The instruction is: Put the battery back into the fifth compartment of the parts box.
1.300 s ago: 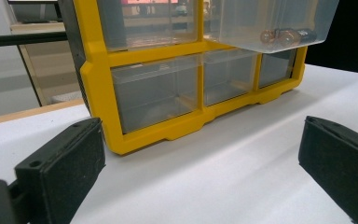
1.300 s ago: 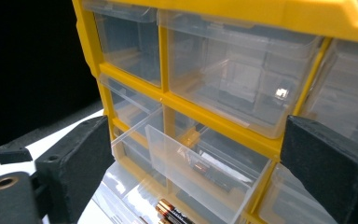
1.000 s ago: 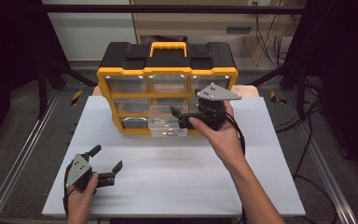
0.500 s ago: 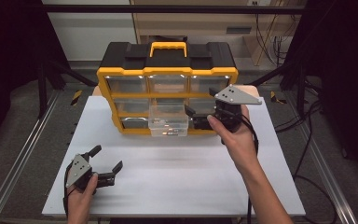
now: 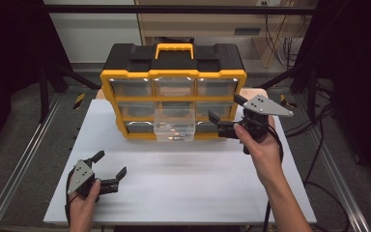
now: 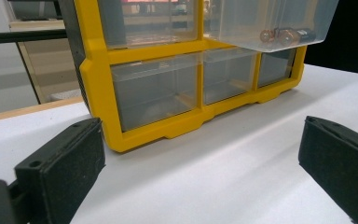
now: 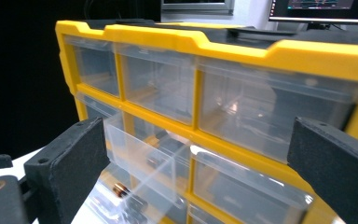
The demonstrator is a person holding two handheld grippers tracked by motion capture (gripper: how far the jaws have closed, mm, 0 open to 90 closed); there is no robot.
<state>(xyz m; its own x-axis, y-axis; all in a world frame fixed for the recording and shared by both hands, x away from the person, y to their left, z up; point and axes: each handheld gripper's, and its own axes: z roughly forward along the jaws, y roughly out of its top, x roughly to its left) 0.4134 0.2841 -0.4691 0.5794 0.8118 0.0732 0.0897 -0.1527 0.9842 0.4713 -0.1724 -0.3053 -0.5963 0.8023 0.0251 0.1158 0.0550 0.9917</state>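
Right tool (image 5: 227, 116) gapes beside pulled-out drawer (image 5: 174, 124).

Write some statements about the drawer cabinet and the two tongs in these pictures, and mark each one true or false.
1. The middle drawer of the cabinet is pulled out. True.
2. The right tongs grip that drawer. False: they are open beside it, at its right.
3. The left tongs are open, near the front edge of the table. True.
4. The pulled-out drawer is empty. False: small metal-tipped items lie in it.
5. The cabinet handle is red. False: it is yellow.
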